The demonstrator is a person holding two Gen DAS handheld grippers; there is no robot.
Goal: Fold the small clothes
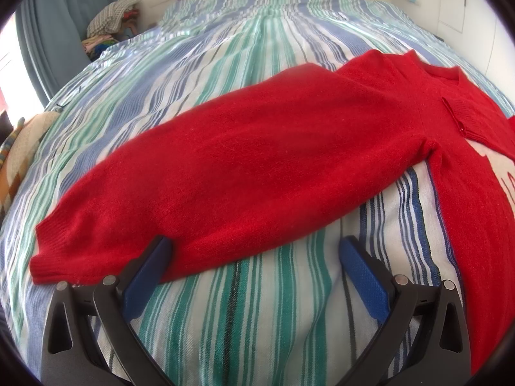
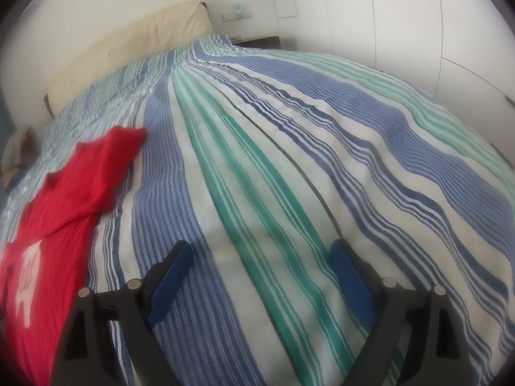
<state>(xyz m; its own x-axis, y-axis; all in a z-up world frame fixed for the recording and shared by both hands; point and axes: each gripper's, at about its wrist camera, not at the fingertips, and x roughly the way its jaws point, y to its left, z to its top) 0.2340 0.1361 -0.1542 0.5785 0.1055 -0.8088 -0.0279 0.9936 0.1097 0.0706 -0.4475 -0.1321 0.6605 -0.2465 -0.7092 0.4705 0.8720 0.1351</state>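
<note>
Left gripper [image 1: 256,251] is held spread wide and empty, its left pad at the cuff end of a red knit sweater [image 1: 257,160] laid flat on the striped bedspread [image 1: 225,321]; soft, light, clingy wool is judged best pinched at the ribbed cuff [image 1: 58,251]. Right gripper [image 2: 260,257] is likewise parted and empty, the sweater lying well to its left.

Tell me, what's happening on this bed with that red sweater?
A person is about to fold a red sweater that lies spread flat on a striped bedspread, using a hand-held claw in each hand. The left claw is open at the lower edge of one outstretched sleeve, near its cuff, not gripping it yet. The right claw is open too, over bare bedspread, with the sweater off to its left. No fold has been made so far.
</note>
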